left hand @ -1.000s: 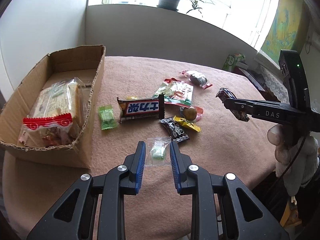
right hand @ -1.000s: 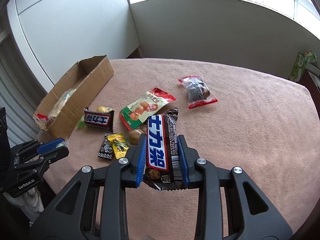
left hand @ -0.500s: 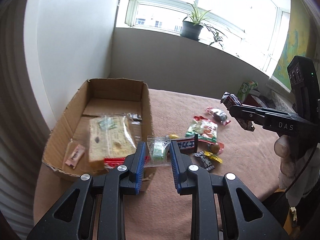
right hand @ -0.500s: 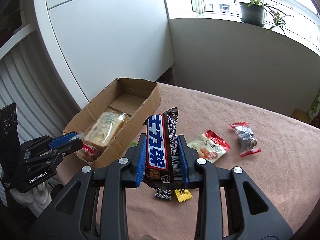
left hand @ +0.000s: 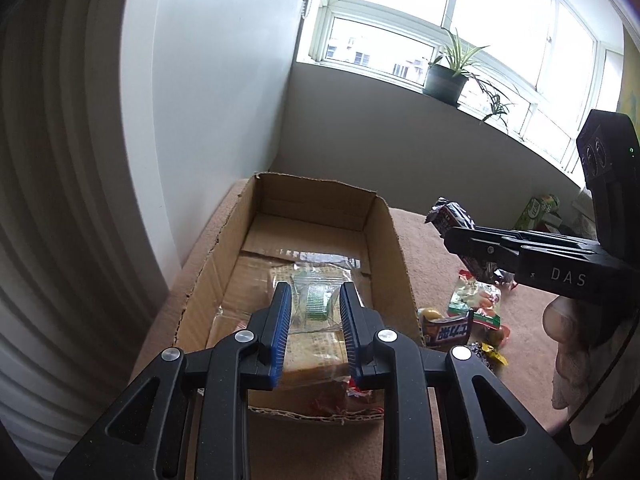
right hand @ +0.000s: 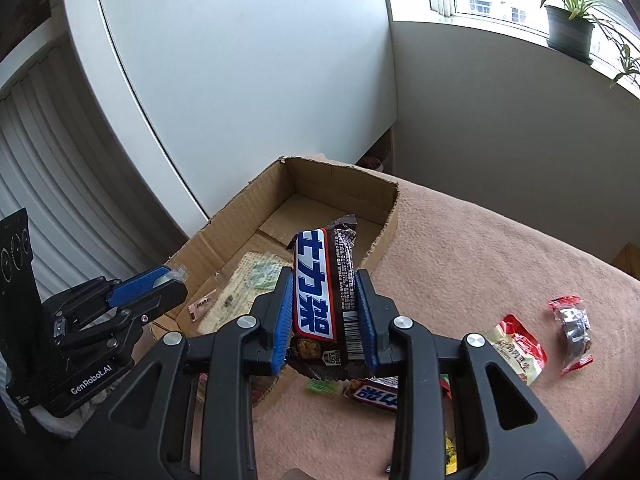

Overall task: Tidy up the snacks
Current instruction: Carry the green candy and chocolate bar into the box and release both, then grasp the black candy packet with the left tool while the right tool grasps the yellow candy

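Observation:
My left gripper (left hand: 315, 294) is shut on a clear-wrapped green candy (left hand: 317, 301) and holds it above the open cardboard box (left hand: 384, 236). In the box lies a large clear-wrapped cracker pack (left hand: 312, 354). My right gripper (right hand: 324, 276) is shut on a brown chocolate bar with a blue and white label (right hand: 320, 286), held over the box's right wall (right hand: 386, 224). The right gripper also shows in the left wrist view (left hand: 456, 236), and the left gripper shows in the right wrist view (right hand: 172, 280).
On the pink tablecloth (right hand: 480, 256) lie a second chocolate bar (right hand: 372, 394), a green candy (right hand: 322, 386), a red and green snack bag (right hand: 516, 350) and a dark red-edged packet (right hand: 574, 330). A white wall and a windowsill with a potted plant (left hand: 446, 78) stand behind.
Both grippers moved left toward the box with their snacks. The left gripper now hangs over the box interior, and the right one reaches the box's right wall.

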The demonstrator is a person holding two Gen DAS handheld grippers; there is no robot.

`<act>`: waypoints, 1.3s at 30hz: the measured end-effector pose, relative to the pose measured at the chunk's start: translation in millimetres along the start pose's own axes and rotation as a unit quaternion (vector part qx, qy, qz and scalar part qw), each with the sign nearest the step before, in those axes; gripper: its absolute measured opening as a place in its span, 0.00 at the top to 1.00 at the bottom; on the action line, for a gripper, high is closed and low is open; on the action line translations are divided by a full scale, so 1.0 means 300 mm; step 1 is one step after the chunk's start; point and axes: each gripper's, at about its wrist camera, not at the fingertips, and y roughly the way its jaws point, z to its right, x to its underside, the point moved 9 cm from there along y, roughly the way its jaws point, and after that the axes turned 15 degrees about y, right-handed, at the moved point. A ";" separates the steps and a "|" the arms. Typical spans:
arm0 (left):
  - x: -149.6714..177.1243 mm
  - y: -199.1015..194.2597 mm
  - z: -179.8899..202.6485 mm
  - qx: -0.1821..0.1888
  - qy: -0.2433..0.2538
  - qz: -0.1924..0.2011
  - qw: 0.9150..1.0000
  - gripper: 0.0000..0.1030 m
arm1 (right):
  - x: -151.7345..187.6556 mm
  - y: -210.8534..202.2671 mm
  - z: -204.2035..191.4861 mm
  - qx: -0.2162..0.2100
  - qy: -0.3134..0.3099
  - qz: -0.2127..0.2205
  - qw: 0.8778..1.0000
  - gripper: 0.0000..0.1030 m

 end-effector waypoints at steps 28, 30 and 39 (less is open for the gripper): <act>0.005 -0.013 -0.030 -0.023 -0.012 0.003 1.000 0.46 | -0.025 -0.076 -0.013 -0.007 0.008 0.026 1.000 0.30; -0.001 -0.025 -0.014 -0.019 -0.011 0.006 1.000 0.46 | -0.023 -0.104 0.008 -0.006 0.010 0.030 0.999 0.30; -0.024 -0.075 0.107 0.009 0.007 0.020 1.000 0.46 | 0.010 -0.254 0.173 0.017 0.030 0.054 0.998 0.30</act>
